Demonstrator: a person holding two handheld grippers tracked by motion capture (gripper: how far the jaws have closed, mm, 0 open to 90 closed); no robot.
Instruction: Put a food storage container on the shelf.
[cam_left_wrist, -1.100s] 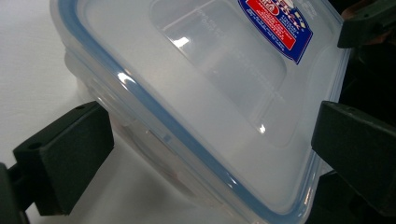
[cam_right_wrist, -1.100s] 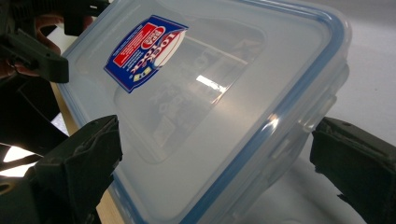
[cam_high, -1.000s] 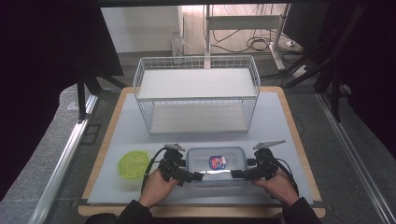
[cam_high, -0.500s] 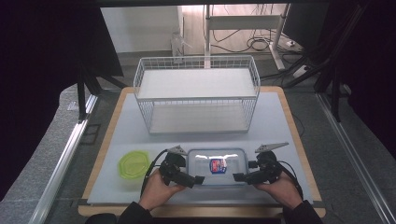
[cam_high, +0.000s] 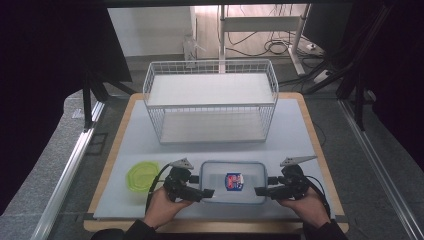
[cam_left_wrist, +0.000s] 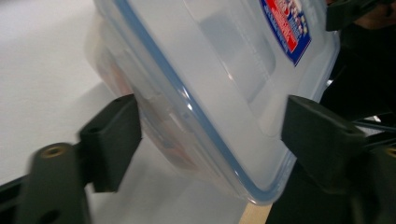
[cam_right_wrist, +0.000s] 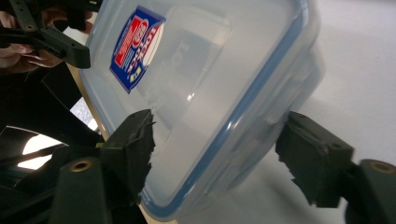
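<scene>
Currently a clear lidded plastic container (cam_high: 232, 182) with a blue seal and a red-and-blue label is seen at the near middle of the bench (cam_high: 300, 130), between two hand-held grippers. The left hand-held gripper (cam_high: 206, 192) is placed at its left end and the right hand-held gripper (cam_high: 260, 191) at its right end. Both sets of jaws have just been closing, with the container's corners between them. In the left gripper view one pad is seen against the container's side wall while the other is apart from the lid edge; in the right gripper view one pad lies by the lid and the other is clear of the wall. A firm grip cannot be told yet, so both are judged open around the container.

A white wire shelf rack (cam_high: 210, 102) is set at the far middle, and a green round lid (cam_high: 142, 176) lies near left, just beside the left hand.

The step in hand is judged to be a two-sided grasp. Next, both jaws must be closed evenly before any level lift.
</scene>
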